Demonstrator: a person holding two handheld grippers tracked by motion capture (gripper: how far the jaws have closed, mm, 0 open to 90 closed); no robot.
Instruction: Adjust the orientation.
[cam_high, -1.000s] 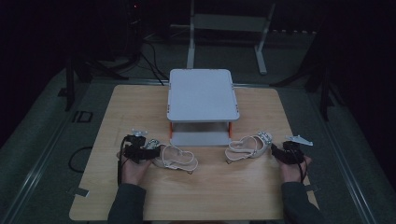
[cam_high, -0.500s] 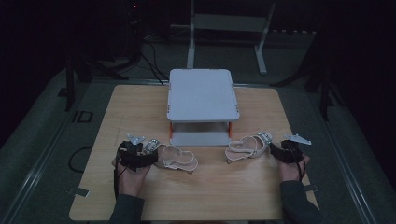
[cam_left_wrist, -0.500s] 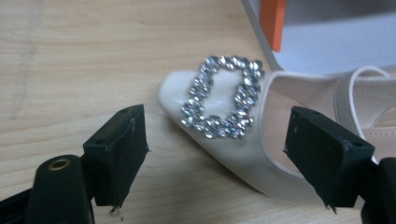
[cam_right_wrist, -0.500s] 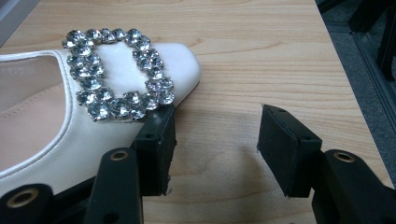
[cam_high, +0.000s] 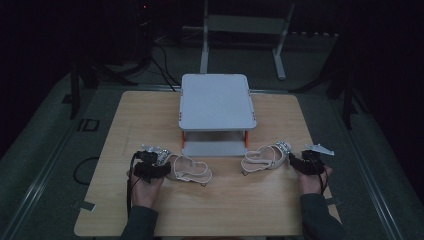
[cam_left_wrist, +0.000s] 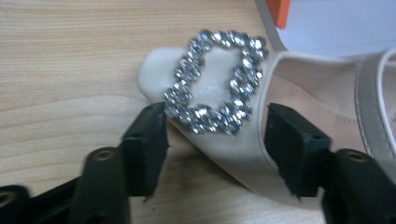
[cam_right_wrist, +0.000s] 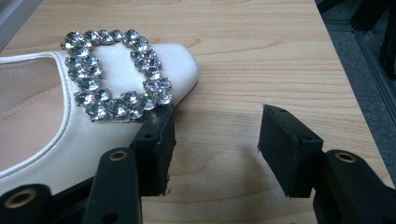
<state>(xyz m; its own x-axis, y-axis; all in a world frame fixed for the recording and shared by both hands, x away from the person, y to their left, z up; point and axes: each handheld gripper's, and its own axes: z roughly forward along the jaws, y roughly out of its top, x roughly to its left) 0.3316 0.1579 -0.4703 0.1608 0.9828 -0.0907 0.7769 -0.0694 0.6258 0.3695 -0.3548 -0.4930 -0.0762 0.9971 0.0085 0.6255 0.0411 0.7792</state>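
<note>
Two cream leather sandals with rhinestone buckles lie on the pale wooden table (cam_high: 150, 115), one in front of each of my grippers, and I judge the work to be barely begun: neither shoe is lifted, and the small white two-tier rack with orange legs (cam_high: 216, 100) beyond them holds nothing.

On my left, the left gripper (cam_left_wrist: 212, 140) has its jaws spread around the toe of the left cream sandal (cam_left_wrist: 299, 93). The square toe and its glittering buckle (cam_left_wrist: 215, 84) sit between the pads; the left pad looks to be touching the buckle's edge, and the far pad lies close against the shoe's side, but I see no firm pinch yet. The rack's orange leg stands just beyond the jaws.

On my right, the right gripper (cam_right_wrist: 215, 140) is also wide open, with bare wood between the pads. The right cream sandal (cam_right_wrist: 51, 121) lies outside the left jaw, which rests against the toe just below its buckle (cam_right_wrist: 116, 74).

What remains, as I read it, is closing on each shoe and carrying both toward the rack. Its low upper shelf could hinder entry to the lower tier, and the table edge lies near my right jaw.
</note>
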